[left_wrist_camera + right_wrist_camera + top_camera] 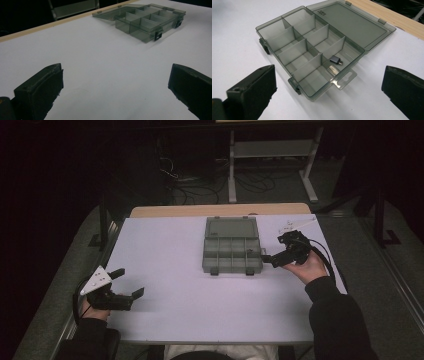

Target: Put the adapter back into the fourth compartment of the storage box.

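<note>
The room was dim, its surroundings nearly black, while the white worktop stood evenly lit from above. The high view was grainy and soft. In both gripper views the near black jaws were slightly out of focus, and the translucent box cast a faint shadow, without glare.

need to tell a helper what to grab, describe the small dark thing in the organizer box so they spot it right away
On the white table lies an open grey compartment box, lid folded flat behind it. In a compartment at its hang-tab end lies a small dark adapter with a short metal plug. The other compartments look empty.
</note>
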`<action>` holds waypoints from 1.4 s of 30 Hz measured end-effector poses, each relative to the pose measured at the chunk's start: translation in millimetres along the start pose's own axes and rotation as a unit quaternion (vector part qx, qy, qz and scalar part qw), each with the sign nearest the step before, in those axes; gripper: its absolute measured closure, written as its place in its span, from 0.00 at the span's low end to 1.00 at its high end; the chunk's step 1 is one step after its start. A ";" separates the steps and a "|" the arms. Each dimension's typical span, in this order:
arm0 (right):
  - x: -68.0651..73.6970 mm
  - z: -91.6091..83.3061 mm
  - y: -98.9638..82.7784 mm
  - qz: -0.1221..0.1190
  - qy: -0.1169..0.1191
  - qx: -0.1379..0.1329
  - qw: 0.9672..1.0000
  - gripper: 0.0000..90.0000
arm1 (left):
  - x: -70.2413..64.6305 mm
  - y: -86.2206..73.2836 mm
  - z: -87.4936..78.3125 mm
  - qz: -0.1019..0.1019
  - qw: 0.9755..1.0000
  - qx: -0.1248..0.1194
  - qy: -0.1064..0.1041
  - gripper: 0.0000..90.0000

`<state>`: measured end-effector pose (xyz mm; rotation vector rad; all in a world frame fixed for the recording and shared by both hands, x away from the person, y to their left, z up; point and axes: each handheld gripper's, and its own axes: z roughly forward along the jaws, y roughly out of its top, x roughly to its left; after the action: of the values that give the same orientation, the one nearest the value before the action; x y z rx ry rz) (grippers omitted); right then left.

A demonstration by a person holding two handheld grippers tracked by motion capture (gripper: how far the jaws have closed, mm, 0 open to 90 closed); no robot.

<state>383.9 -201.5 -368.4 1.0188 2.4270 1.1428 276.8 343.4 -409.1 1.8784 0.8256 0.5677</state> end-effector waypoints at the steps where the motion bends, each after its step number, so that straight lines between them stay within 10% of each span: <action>1: 0.4 -0.2 -0.7 -0.001 0.000 0.000 1.000 0.00 | -0.2 0.0 0.0 0.000 1.000 0.000 0.000 0.00; 42: 17.9 -29.0 -73.9 0.050 -0.027 -0.075 0.996 0.00 | 0.6 -0.5 -2.3 -0.003 1.000 -0.002 0.003 0.00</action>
<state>320.9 -238.0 -404.5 1.1196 2.2339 1.2903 275.5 345.3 -408.6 1.8707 0.8337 0.5713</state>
